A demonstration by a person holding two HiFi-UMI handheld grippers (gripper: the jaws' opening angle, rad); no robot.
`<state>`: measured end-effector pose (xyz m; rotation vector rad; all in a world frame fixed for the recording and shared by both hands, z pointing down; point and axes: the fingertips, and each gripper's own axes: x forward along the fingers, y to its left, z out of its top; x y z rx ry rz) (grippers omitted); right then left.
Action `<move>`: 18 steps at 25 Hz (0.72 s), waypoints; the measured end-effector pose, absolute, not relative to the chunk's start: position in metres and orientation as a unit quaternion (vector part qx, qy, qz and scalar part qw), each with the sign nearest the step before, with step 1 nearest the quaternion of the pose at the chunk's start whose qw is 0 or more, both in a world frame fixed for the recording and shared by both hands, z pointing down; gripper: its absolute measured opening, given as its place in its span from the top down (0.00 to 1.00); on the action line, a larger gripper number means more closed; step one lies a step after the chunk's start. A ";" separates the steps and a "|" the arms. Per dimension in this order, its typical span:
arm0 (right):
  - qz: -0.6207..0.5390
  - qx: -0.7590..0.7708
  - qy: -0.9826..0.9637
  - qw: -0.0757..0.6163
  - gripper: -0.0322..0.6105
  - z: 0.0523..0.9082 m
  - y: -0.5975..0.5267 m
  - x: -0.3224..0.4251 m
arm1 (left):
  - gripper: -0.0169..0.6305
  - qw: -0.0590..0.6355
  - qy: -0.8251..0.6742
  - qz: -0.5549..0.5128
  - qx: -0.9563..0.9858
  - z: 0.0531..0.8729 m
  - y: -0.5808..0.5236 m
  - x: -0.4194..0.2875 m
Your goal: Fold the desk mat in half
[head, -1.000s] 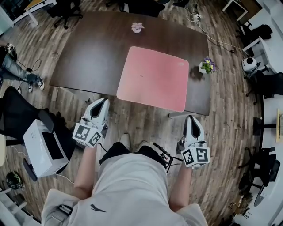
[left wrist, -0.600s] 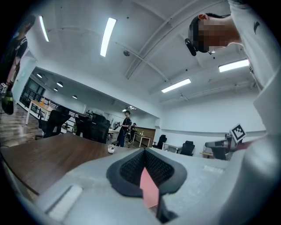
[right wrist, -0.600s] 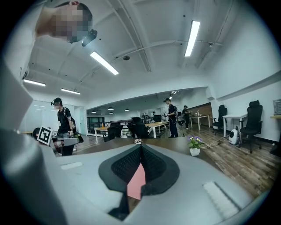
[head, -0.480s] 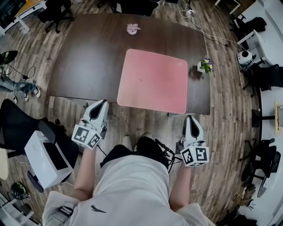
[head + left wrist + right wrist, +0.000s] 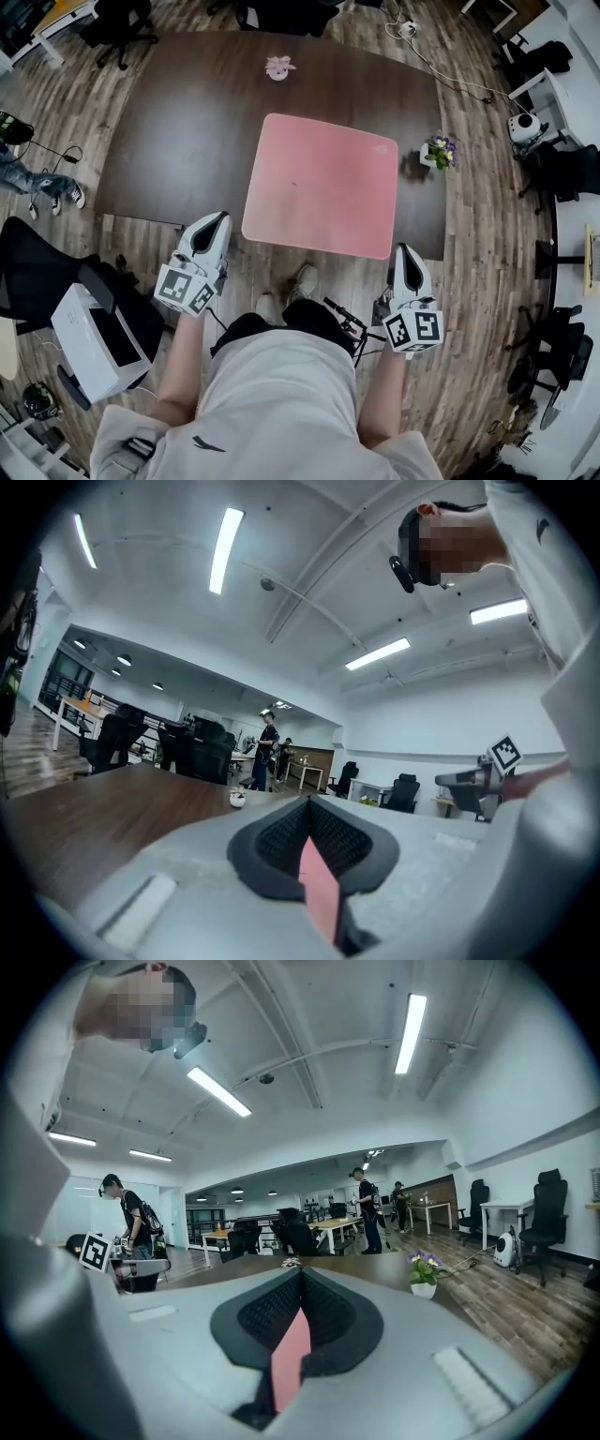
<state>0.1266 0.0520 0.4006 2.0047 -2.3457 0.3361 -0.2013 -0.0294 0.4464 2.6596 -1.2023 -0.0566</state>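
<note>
Approach step: left claw (image 5: 217, 219) and right claw (image 5: 404, 249), both closed and empty, near the flat desk mat (image 5: 319, 183) on the worktop (image 5: 169, 112); next they should open onto its near corners

Seen from above, the person holds both arms forward, the left forearm (image 5: 183, 361) and right forearm (image 5: 382, 394) roughly parallel. The left gripper (image 5: 216, 219) and right gripper (image 5: 404, 250) point straight ahead, near level and well apart, each with its jaws closed together.
</note>
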 end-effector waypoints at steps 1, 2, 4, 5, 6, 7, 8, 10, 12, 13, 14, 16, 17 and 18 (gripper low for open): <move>0.109 0.644 -0.757 0.018 0.95 0.401 0.047 0.130 | 0.97 0.110 -0.411 -0.018 0.905 0.446 -0.034 -0.198; 0.108 0.643 -0.758 0.018 0.95 0.401 0.042 0.135 | 0.97 0.109 -0.413 -0.017 0.904 0.445 -0.038 -0.195; 0.109 0.640 -0.760 0.018 0.95 0.403 0.032 0.144 | 0.97 0.105 -0.420 -0.019 0.901 0.443 -0.045 -0.189; 0.109 0.639 -0.761 0.016 0.95 0.403 0.027 0.149 | 0.97 0.102 -0.425 -0.021 0.899 0.441 -0.049 -0.187; 0.109 0.638 -0.762 0.015 0.95 0.403 0.023 0.153 | 0.97 0.098 -0.430 -0.024 0.897 0.438 -0.053 -0.186; 0.107 0.637 -0.763 0.016 0.95 0.402 0.018 0.158 | 0.97 0.096 -0.434 -0.026 0.895 0.436 -0.057 -0.185; 0.104 0.635 -0.765 0.018 0.95 0.402 0.013 0.162 | 0.97 0.095 -0.438 -0.027 0.893 0.435 -0.061 -0.183; 0.099 0.631 -0.769 0.026 0.95 0.403 0.004 0.171 | 0.97 0.094 -0.445 -0.024 0.890 0.434 -0.068 -0.178; 0.097 0.627 -0.773 0.030 0.95 0.405 -0.006 0.180 | 0.97 0.093 -0.454 -0.021 0.886 0.435 -0.075 -0.174; 0.095 0.624 -0.775 0.030 0.95 0.405 -0.011 0.184 | 0.97 0.092 -0.461 -0.021 0.882 0.435 -0.079 -0.173; 0.093 0.622 -0.777 0.030 0.95 0.405 -0.016 0.188 | 0.97 0.092 -0.469 -0.022 0.878 0.436 -0.083 -0.173; 0.090 0.617 -0.781 0.029 0.95 0.406 -0.025 0.196 | 0.97 0.093 -0.483 -0.025 0.870 0.437 -0.090 -0.172; 0.089 0.615 -0.783 0.029 0.95 0.406 -0.029 0.199 | 0.97 0.094 -0.488 -0.027 0.867 0.438 -0.093 -0.172; 0.090 0.612 -0.785 0.029 0.95 0.406 -0.033 0.203 | 0.97 0.094 -0.492 -0.027 0.865 0.437 -0.095 -0.170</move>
